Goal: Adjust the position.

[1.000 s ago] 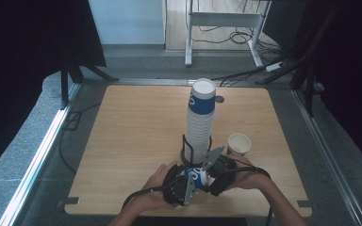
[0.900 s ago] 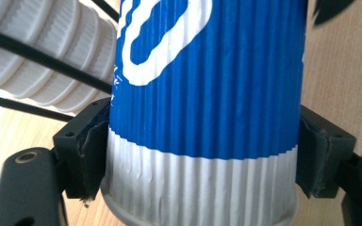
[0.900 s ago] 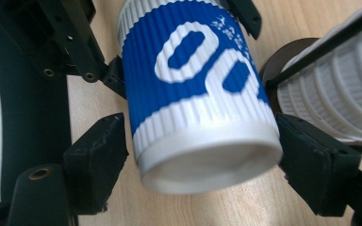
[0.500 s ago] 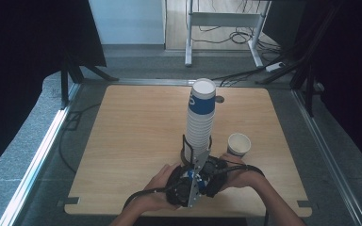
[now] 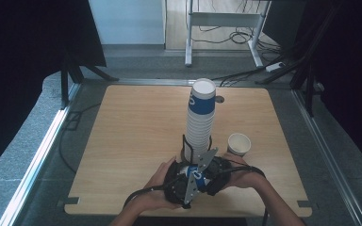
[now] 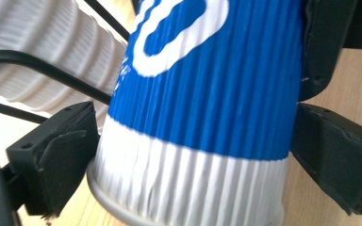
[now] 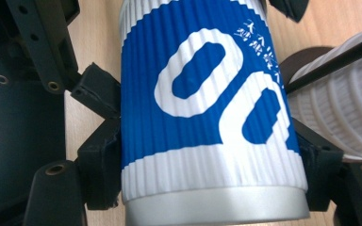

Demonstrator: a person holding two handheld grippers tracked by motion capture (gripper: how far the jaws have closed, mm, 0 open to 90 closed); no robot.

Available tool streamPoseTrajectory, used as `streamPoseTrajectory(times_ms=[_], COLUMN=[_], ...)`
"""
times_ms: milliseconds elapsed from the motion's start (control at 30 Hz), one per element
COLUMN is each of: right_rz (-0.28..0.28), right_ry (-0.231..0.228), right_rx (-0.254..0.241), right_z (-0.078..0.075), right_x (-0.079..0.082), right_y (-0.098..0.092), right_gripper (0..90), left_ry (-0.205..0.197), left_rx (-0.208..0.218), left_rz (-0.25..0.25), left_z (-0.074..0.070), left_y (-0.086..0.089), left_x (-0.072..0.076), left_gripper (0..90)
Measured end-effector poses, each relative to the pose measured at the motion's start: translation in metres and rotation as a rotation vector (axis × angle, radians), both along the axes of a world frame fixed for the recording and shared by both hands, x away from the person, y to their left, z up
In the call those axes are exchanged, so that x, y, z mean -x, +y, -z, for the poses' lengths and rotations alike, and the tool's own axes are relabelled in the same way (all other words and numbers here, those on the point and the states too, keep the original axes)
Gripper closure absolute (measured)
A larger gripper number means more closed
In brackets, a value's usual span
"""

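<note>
High view, lower centre: both hand-held grippers meet at a blue-and-white cup (image 5: 197, 173) below the cup stack (image 5: 199, 123).

Left hand-held gripper (image 6: 193, 155): jaws just opened, flanking cup.

Right hand-held gripper (image 7: 212, 174): jaws just closed, clamping it.

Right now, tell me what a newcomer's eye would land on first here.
The tall stack of cups, topped in blue and white, stands at the table's middle. In front of it, near the table's front edge, both grippers meet around one blue-and-white ribbed cup. A lone open paper cup stands right of the stack.
</note>
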State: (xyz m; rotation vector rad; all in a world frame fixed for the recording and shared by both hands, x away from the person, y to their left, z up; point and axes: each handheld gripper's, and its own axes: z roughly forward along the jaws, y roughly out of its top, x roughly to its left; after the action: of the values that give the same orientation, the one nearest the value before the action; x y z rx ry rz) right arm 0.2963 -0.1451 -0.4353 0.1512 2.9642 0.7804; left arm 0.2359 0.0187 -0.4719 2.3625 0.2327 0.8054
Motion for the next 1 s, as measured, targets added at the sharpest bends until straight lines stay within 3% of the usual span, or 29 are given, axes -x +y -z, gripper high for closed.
streamPoseTrajectory(times_ms=[333, 567, 733, 833, 1000], right_rz=[0.044, 0.082, 0.104, 0.130, 0.162], right_ry=[-0.026, -0.059, -0.082, -0.090, -0.090], right_rx=[-0.134, -0.248, -0.328, -0.393, -0.462], right_z=[-0.005, -0.005, 0.000, 0.003, 0.007], right_x=[0.001, 0.005, 0.008, 0.011, 0.014], right_y=[-0.016, -0.025, -0.030, -0.033, -0.036], right_gripper=[26.3, 26.3, 26.3, 26.3, 26.3], left_ry=[0.056, 0.209, 0.300, 0.342, 0.377], left_rx=[0.170, 0.394, 0.507, 0.559, 0.590], left_rz=[-0.006, -0.015, -0.021, -0.022, -0.051], left_z=[-0.015, -0.017, -0.015, -0.015, -0.014], left_y=[0.026, 0.049, 0.059, 0.062, 0.062], left_x=[0.002, -0.003, -0.010, -0.013, -0.015], left_gripper=[1.1, 2.1, 2.7, 3.2, 4.0])
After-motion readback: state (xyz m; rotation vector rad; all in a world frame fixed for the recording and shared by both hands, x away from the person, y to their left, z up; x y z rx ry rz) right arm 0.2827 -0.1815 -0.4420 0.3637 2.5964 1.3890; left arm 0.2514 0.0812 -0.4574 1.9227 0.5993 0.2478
